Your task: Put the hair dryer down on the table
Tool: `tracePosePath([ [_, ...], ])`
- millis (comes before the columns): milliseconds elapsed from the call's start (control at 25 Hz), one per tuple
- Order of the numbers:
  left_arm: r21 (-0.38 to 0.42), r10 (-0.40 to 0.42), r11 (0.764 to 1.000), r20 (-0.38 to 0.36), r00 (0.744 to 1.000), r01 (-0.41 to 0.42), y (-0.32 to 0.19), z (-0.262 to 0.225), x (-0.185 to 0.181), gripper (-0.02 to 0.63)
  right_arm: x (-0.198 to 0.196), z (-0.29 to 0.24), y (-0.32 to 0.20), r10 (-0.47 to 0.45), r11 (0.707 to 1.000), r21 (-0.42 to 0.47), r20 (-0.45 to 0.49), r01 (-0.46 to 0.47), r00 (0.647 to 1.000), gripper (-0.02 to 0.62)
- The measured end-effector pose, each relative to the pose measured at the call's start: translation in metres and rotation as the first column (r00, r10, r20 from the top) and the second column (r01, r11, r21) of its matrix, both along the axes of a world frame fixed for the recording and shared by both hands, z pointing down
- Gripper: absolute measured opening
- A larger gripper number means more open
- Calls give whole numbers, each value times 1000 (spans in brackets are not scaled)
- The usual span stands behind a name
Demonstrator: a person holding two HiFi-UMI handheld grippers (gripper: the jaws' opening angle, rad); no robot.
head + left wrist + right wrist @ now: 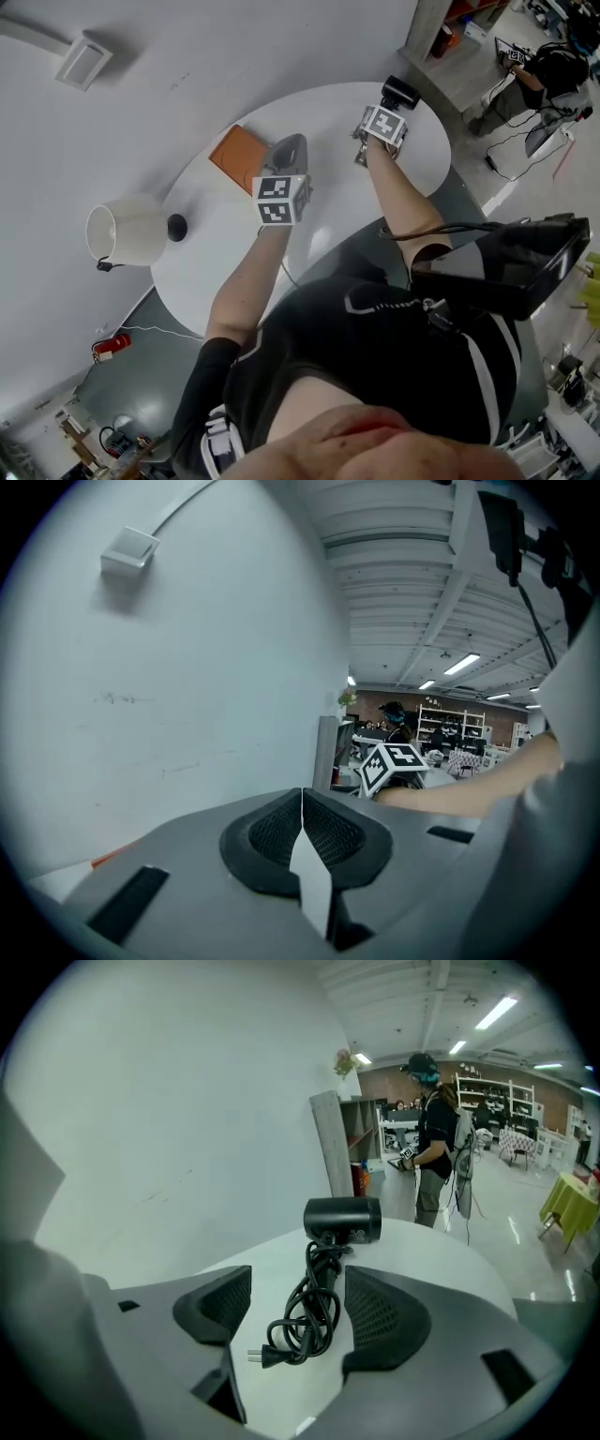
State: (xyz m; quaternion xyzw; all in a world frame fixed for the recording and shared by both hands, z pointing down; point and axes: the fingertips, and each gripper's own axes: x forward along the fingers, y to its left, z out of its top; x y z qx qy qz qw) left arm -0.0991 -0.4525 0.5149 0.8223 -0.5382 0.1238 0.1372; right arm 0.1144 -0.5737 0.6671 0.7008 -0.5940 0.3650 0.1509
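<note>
A: Where is the hair dryer point(343, 1220) to be found?
B: It is laid on the round white table point(323, 225), close to the far edge. Its black cord point(314, 1312) is bundled in a loose coil just in front of it, and the plug point(263, 1357) is seen at the near end of that coil, all of it resting on the tabletop.
A: Is it held by the right gripper point(295, 1283)?
B: No. The jaws are spread wide, and nothing is pressed by either pad. In the right gripper view the cord is framed between the two fingers, but it lies on the table past them, untouched. In the head view that gripper is seen just beside the dryer, on the near side.
A: What is shown of the left gripper point(302, 803)?
B: Its jaws are brought together — the pads meet at the front and nothing is caught between them. It is held over the table, beside a flat orange book point(240, 157).
A: What else is seen?
B: A lamp point(127, 228) with a white shade is stood at the table's left edge, well apart from the dryer, and a person point(433, 1138) is seen in the room past the table.
</note>
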Motion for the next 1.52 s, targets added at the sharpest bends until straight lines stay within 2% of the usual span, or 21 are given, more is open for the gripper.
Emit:
tracePosePath([
  [240, 72, -55, 996, -7, 998, 55, 30, -28, -32, 32, -37, -57, 22, -131, 982, 141, 15, 128, 991, 307],
  [360, 102, -95, 990, 2, 996, 94, 46, -42, -54, 32, -64, -88, 34, -209, 957, 209, 23, 200, 978, 272],
  [520, 124, -137, 982, -26, 990, 139, 74, -54, -71, 32, -86, -127, 58, -297, 914, 289, 0, 284, 955, 226],
  [800, 184, -233, 955, -25, 972, 233, 120, -78, -119, 32, -165, -176, 103, -513, 778, 408, -29, 478, 858, 164],
  [1040, 232, -312, 921, -42, 949, 313, 161, -103, -158, 32, -225, -221, 151, -650, 632, 488, -90, 602, 755, 126],
  [1160, 253, -359, 898, -54, 932, 360, 184, -116, -177, 32, -254, -242, 176, -713, 557, 523, -97, 645, 694, 115],
  [1280, 273, -403, 875, -51, 914, 401, 206, -126, -195, 32, -275, -261, 197, -754, 497, 555, -105, 667, 649, 109],
  [1440, 291, -473, 833, -65, 879, 470, 234, -136, -225, 32, -304, -283, 224, -795, 394, 588, -167, 706, 583, 89],
  [1520, 302, -497, 816, -72, 865, 494, 245, -141, -236, 32, -317, -291, 235, -814, 353, 597, -184, 721, 551, 84],
])
